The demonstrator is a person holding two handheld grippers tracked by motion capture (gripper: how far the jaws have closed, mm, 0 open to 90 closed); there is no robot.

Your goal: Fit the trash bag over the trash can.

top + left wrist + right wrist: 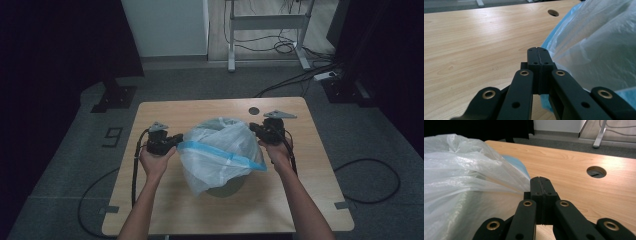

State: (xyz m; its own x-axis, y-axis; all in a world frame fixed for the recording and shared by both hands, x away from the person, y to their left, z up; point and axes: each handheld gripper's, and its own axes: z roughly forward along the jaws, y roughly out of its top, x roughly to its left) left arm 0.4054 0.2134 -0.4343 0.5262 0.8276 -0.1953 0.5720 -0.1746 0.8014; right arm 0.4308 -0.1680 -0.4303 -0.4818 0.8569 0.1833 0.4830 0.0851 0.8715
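A translucent white plastic bag with a blue rim band stands bunched in the middle of the wooden table. A grey round shape shows under its near side. My left gripper is at the bag's left edge, with its jaws pressed together where the blue rim meets them. My right gripper is at the bag's right edge. Its jaws are closed, and the bag's film is pulled taut into them. The blue band stretches between both grippers.
A round cable hole sits in the table behind the bag, near the right gripper. Beyond the far edge are a white desk frame, floor cables and black stands. Bare tabletop lies left, right and in front of the bag.
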